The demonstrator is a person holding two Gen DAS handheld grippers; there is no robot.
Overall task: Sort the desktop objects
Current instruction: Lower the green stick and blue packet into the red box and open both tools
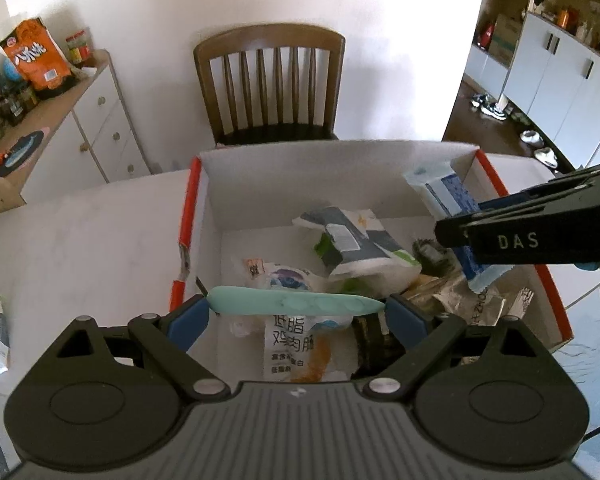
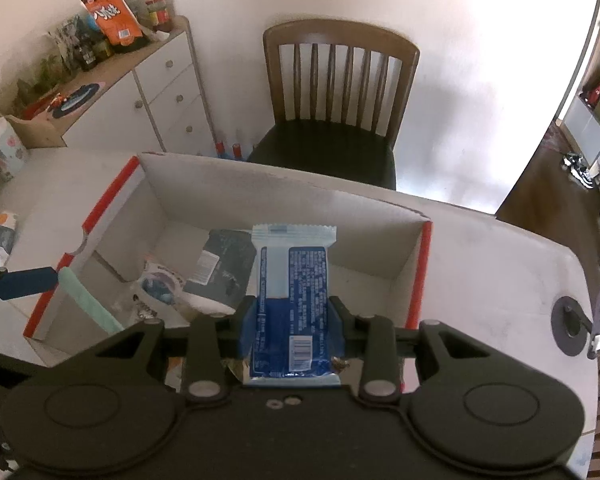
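While both grippers hang over the red-edged cardboard box [image 2: 420, 264] on the white table [image 2: 496, 264], open room remains along its far wall. Left gripper [image 1: 296, 307]: fingers spread, the mint-green tool [image 1: 296, 304] spanning between the pads, apparently pinched endwise. Right gripper [image 2: 293, 322]: clamped on the blue-and-white snack packet [image 2: 292, 280]. Snack bags [image 1: 364, 248] crowd the box floor. Only the right view shows the table's cable port [image 2: 572, 326]; a wooden chair [image 2: 340, 92] stands beyond.

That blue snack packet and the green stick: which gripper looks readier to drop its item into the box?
Probably right. The right gripper holds the blue snack packet well above the box. The left gripper holds the green stick near the box's edge.
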